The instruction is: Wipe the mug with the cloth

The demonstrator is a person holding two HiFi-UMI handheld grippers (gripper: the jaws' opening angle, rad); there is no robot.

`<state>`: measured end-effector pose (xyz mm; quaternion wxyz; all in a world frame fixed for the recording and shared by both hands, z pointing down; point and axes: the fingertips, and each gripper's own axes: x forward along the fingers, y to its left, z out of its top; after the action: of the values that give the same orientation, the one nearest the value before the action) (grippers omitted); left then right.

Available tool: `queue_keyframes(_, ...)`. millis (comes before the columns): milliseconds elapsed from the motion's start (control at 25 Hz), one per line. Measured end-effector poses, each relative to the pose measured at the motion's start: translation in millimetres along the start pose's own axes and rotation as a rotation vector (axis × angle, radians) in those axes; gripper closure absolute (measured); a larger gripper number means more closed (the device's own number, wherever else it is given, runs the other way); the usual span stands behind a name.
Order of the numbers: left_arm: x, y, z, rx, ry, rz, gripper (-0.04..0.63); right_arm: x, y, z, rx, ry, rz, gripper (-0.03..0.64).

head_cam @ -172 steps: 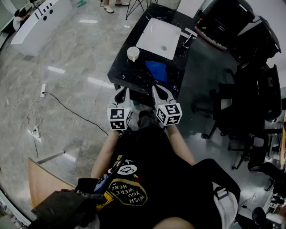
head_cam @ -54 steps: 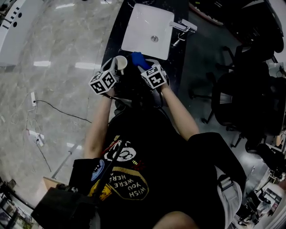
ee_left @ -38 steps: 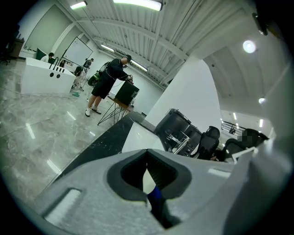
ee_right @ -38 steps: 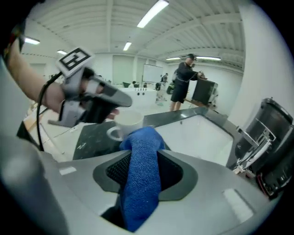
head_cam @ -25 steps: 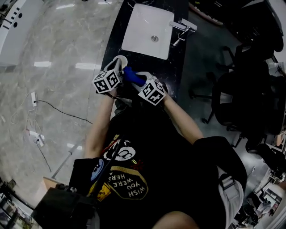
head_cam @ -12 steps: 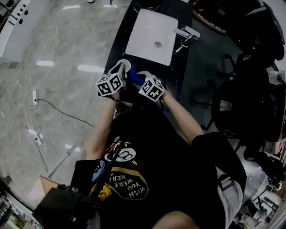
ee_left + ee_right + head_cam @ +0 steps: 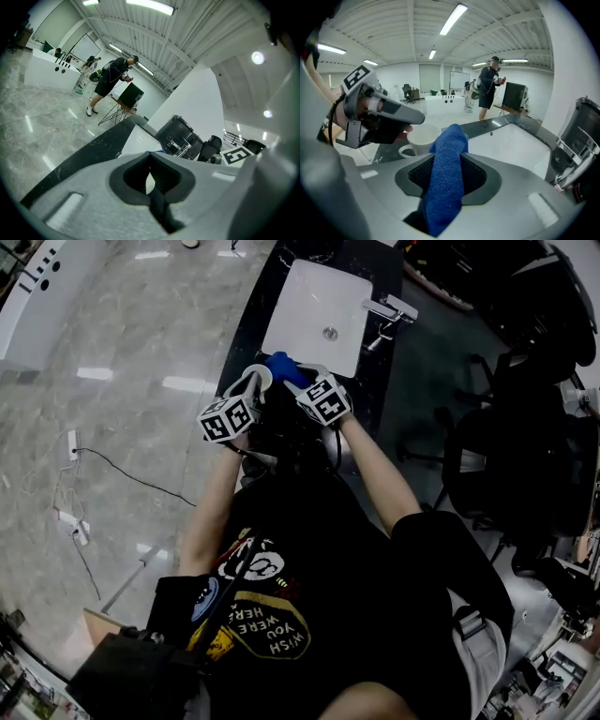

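A white mug point(image 7: 255, 381) point(image 7: 423, 138) stands near the black counter's front left corner. My left gripper point(image 7: 246, 390) point(image 7: 151, 161) is shut on the mug's wall; only a white sliver shows between its pads in the left gripper view. From the right gripper view, its dark finger point(image 7: 396, 112) reaches over the rim. My right gripper point(image 7: 300, 379) point(image 7: 449, 161) is shut on a blue cloth point(image 7: 284, 367) point(image 7: 446, 178). The cloth's free end sticks up just right of the mug, near its rim.
A white rectangular sink point(image 7: 319, 298) is set into the black counter point(image 7: 246, 329) beyond the mug, with a chrome faucet point(image 7: 386, 313) at its right. Black office chairs point(image 7: 506, 456) stand to the right. People point(image 7: 110, 79) stand far off on the marble floor.
My right gripper has carried the blue cloth from the mug's near side to its far right side, toward the sink. My left gripper still holds the mug in place.
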<state>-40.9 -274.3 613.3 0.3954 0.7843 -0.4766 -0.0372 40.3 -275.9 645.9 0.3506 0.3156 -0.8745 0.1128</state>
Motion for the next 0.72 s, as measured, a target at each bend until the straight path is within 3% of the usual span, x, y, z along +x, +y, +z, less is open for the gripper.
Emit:
queue_keyframes(160, 1.7, -1.5, -3.1, 0.005, -0.001, -0.002, 0.591, -2.1, 56.6, -21.5, -0.148, 0.056, 0.113, 0.465)
queue_keyframes(280, 1.2, -2.1, -1.0, 0.009, -0.005, -0.007, 0.591, -22.9, 89.3, -31.6, -0.219, 0.037, 0.194, 0.465)
queue_keyframes(360, -2.9, 2.1, 3.8, 0.002, -0.016, -0.003, 0.591, -33.1, 80.0, -29.2, -0.166, -0.009, 0.176, 0.465)
queue_keyframes(520, -12.3, 20.7, 20.4, -0.005, -0.044, 0.037, 0.591, -31.7, 12.3, 1.1, -0.008, -0.075, 0.028, 0.465)
queue_keyframes(600, -13.3, 31.5, 20.9, 0.032, -0.028, 0.088, 0.591, -15.6, -7.6, 10.2, 0.004, -0.044, -0.019, 0.465)
queue_keyframes(720, -11.8, 40.2, 12.8, 0.039, 0.001, 0.126, 0.591, 3.0, 6.7, 5.1, -0.052, 0.031, 0.007, 0.465)
